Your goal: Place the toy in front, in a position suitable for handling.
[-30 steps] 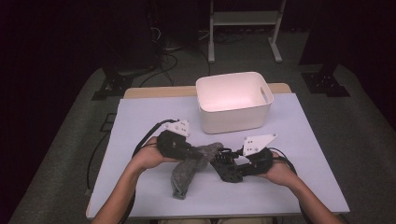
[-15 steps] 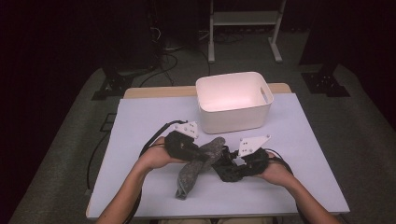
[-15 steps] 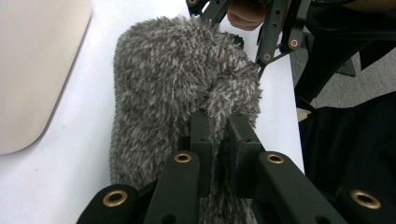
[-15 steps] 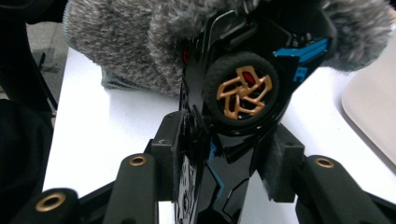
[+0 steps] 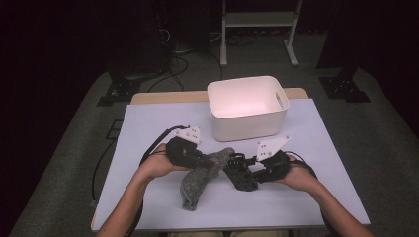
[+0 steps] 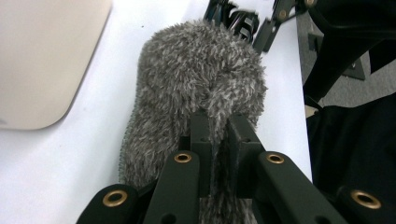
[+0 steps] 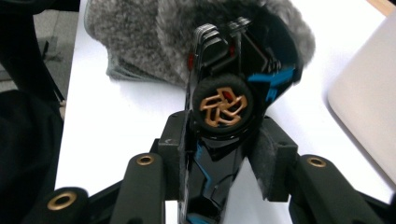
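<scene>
The left gripper [image 5: 197,157] is clamped tight on one end of the fuzzy grey sock [image 5: 200,178], jaws nearly touching through the pile; this pins the opening while the rest of the sock lies flat on the white table [image 5: 148,128]. The right gripper [image 5: 253,170], jaws partly apart and just closing, grips a black toy car [image 5: 239,174] with gold wheel hubs across its body, nose aimed at the sock, probably for insertion. The white bin [image 5: 247,106] stands just behind, apart. Open table remains right and front.
</scene>
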Action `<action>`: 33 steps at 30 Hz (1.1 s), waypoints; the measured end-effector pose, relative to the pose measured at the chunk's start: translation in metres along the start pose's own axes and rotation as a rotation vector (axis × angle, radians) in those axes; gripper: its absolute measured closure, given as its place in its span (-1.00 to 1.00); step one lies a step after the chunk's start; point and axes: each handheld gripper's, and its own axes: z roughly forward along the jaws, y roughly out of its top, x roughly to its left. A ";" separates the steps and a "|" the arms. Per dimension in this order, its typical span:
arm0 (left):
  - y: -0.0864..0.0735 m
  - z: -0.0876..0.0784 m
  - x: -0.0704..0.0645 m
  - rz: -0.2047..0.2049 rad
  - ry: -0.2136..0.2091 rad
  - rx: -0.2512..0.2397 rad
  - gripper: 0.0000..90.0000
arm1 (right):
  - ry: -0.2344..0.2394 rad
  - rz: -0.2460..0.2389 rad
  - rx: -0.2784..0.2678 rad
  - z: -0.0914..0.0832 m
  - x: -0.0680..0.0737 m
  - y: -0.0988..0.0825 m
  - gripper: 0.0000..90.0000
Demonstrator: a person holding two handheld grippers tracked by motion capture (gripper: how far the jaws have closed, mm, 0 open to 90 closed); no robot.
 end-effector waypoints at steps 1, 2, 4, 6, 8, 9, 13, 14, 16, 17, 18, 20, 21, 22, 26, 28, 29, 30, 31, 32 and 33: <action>-0.001 -0.001 0.000 -0.001 0.005 0.003 0.84 | 0.002 0.000 0.010 -0.001 -0.001 0.000 0.32; -0.002 -0.001 0.001 -0.001 0.006 0.002 0.84 | 0.004 0.006 0.014 -0.001 -0.003 0.000 0.32; -0.003 0.000 0.001 -0.005 -0.001 -0.005 0.84 | 0.005 0.012 0.011 0.001 -0.003 0.001 0.32; -0.003 0.002 0.000 -0.002 -0.004 -0.006 0.84 | -0.003 0.008 -0.005 0.006 -0.002 0.002 0.31; -0.002 0.003 -0.001 0.009 -0.006 -0.003 0.84 | -0.014 -0.003 -0.014 0.013 0.000 0.004 0.32; -0.002 0.002 -0.001 0.010 -0.004 -0.002 0.84 | -0.017 -0.008 -0.019 0.016 0.001 0.006 0.31; -0.004 0.002 -0.001 0.002 -0.002 0.000 0.84 | -0.017 -0.025 -0.025 0.030 0.005 0.012 0.31; -0.005 0.003 -0.001 -0.002 -0.005 0.003 0.84 | -0.017 -0.032 -0.027 0.033 0.006 0.013 0.31; -0.010 0.006 0.000 -0.011 -0.002 0.017 0.84 | -0.015 -0.041 -0.018 0.041 0.009 0.015 0.30; -0.014 0.007 0.001 -0.024 0.001 0.021 0.84 | -0.017 -0.048 -0.010 0.044 0.010 0.015 0.30; -0.019 0.006 0.003 -0.038 -0.002 0.015 0.83 | -0.019 -0.049 -0.002 0.047 0.010 0.016 0.30; -0.027 0.006 0.005 -0.058 0.005 0.012 0.84 | -0.006 -0.044 0.009 0.051 0.008 0.017 0.30; -0.031 0.006 0.006 -0.065 0.012 0.019 0.83 | -0.001 -0.040 0.014 0.054 0.008 0.016 0.30; -0.036 0.006 0.007 -0.075 0.016 0.024 0.83 | 0.000 -0.039 0.025 0.056 0.008 0.016 0.30; -0.052 0.008 0.014 -0.117 0.007 0.031 0.83 | 0.006 -0.033 0.053 0.065 0.007 0.015 0.30; -0.058 0.010 0.016 -0.136 -0.004 0.021 0.84 | 0.013 -0.022 0.062 0.069 0.006 0.013 0.30; -0.061 0.010 0.017 -0.141 -0.011 0.012 0.83 | 0.017 -0.017 0.069 0.070 0.006 0.012 0.30; -0.062 0.010 0.018 -0.149 -0.015 0.005 0.84 | 0.018 -0.014 0.072 0.070 0.005 0.011 0.30; -0.063 0.011 0.018 -0.150 -0.020 0.000 0.84 | 0.020 -0.015 0.072 0.070 0.005 0.011 0.30; -0.064 0.011 0.019 -0.153 -0.023 -0.002 0.84 | 0.020 -0.008 0.076 0.070 0.005 0.012 0.30; -0.064 0.011 0.019 -0.157 -0.022 -0.002 0.84 | 0.018 -0.014 0.083 0.070 0.005 0.012 0.29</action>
